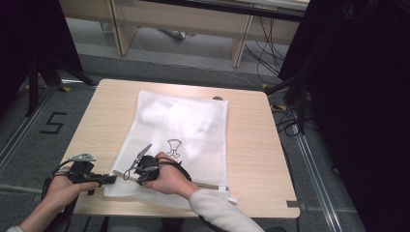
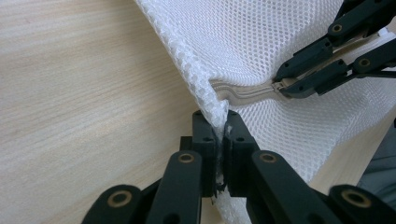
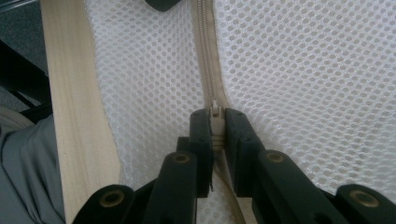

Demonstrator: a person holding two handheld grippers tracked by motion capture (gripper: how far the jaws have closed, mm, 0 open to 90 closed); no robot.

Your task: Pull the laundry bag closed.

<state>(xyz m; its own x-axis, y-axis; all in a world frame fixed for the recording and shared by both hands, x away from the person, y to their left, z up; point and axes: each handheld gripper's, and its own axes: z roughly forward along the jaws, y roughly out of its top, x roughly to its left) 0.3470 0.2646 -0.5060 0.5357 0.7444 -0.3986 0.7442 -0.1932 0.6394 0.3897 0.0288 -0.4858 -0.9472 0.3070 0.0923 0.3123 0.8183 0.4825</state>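
A white mesh laundry bag (image 1: 193,140) lies flat on the wooden table (image 1: 251,145), with a white garment inside it. My left gripper (image 1: 110,180) is shut on the bag's near left corner; in the left gripper view its jaws pinch the mesh edge (image 2: 217,122) just below the end of the beige zipper (image 2: 243,93). My right gripper (image 1: 127,174) points left, close to the left one. It is shut on the zipper pull (image 3: 215,114), with the zipper (image 3: 205,56) running on ahead. The right gripper (image 2: 286,83) also shows in the left gripper view, on the zipper.
The bag's near edge lies close to the table's front edge (image 1: 270,212). Bare wood (image 1: 101,125) flanks the bag on both sides. Cables (image 1: 285,121) and a black curtain (image 1: 358,96) are off the table's right side. Wooden desks (image 1: 183,24) stand beyond.
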